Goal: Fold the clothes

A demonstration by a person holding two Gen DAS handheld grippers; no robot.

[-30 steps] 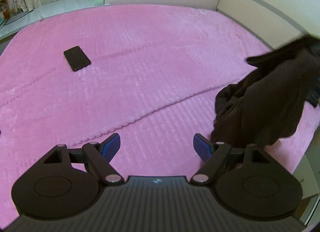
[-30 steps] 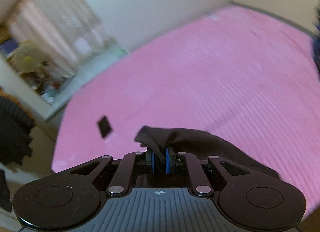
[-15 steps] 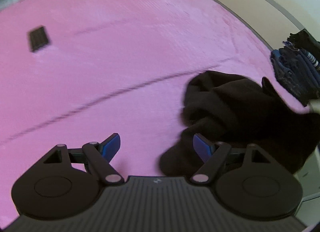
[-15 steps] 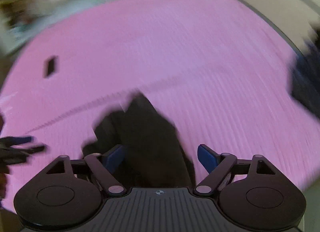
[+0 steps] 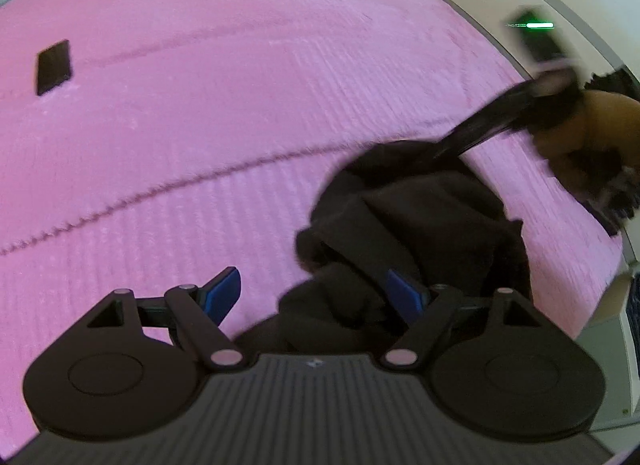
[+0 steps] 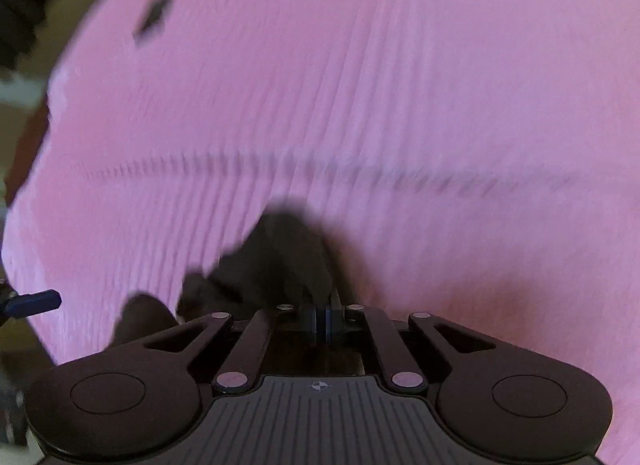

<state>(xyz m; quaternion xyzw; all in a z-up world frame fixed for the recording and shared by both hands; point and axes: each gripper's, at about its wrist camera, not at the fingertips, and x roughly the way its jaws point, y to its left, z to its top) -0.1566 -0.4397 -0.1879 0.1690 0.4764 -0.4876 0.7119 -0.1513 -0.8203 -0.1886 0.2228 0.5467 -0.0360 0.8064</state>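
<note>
Our right tongs [image 6: 322,323] just clamped the crumpled dark garment [image 5: 416,221] on the ribbed pink bed [image 5: 240,105]; our left tongs [image 5: 316,293] gape.

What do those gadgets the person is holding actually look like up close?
Both look alike. The left hand-held gripper has a ribbed dark grey body, two round black side discs, black linkage arms with silver pivot pins, and blue pads on its fingertips. The right hand-held gripper matches it, with a small round crosshair mark on the body. No cables or sleeves show.
</note>
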